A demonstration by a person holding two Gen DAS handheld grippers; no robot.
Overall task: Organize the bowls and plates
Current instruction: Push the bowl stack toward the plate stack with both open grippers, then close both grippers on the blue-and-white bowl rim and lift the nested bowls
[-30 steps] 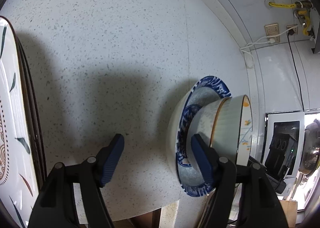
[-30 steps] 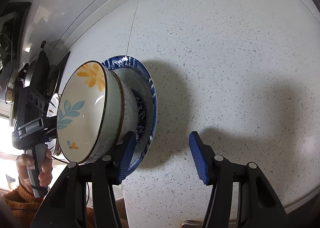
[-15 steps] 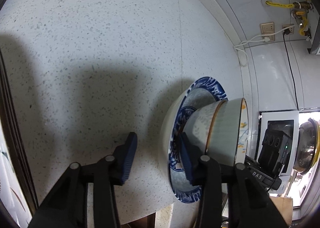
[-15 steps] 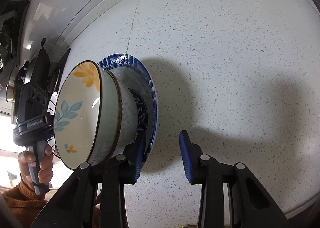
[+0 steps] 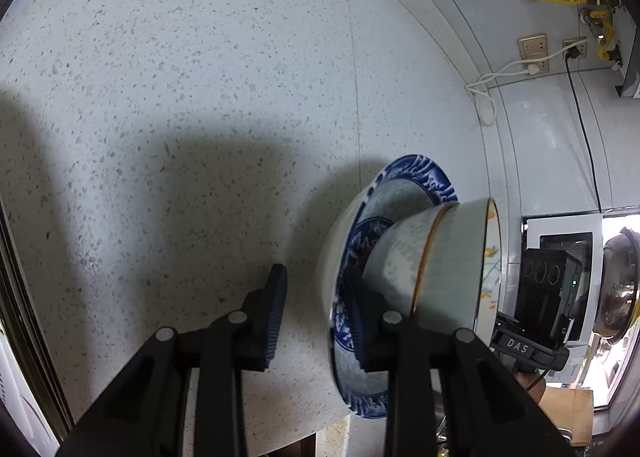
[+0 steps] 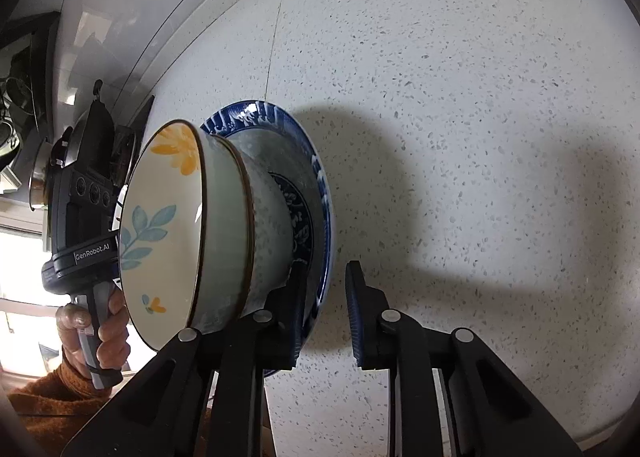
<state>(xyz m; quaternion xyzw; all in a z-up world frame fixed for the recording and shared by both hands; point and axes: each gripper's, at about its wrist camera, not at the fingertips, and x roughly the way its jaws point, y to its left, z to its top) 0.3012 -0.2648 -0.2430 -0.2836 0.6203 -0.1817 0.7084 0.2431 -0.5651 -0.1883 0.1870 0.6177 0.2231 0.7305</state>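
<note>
- At the far left of the right wrist view, a person's hand (image 6: pixel 94 331) in an orange sleeve (image 6: pixel 48 397) grips the handle of the left tool (image 5: pixel 316 289).
- From its own camera, the left tool straddles the near rim of the blue-rimmed plate (image 5: pixel 420 177). Its jaws have just been closing. One pad is inside the plate, at or against its inner face. The other is just beside the white outer wall, with a sliver of speckled worktop (image 5: pixel 200 97) showing between, so the tool is not yet clenched.
- The blue-rimmed plate stands on the worktop near its front edge, and the flowered bowl (image 6: pixel 160 225) sits nested in its well. The tools flank the pair on opposite sides.
- The right tool (image 6: pixel 325 281) mirrors the left one, and its jaws have also just been closing. One pad is tucked between the bowl's foot and the plate's inner face. The other is outside the rim, with a thin strip of worktop between them, so it too is slack around the rim rather than biting it.
- Further right in the left view, wall sockets (image 5: pixel 532 47) sit on the tiled wall, clear of the work.
- Both tools narrowing on one rim suggests a two-handed lift of the plate and bowl as a stack. The lift looks unsafe until both pairs of pads press, and the bowl, resting loose, could slide if the plate tips.
</note>
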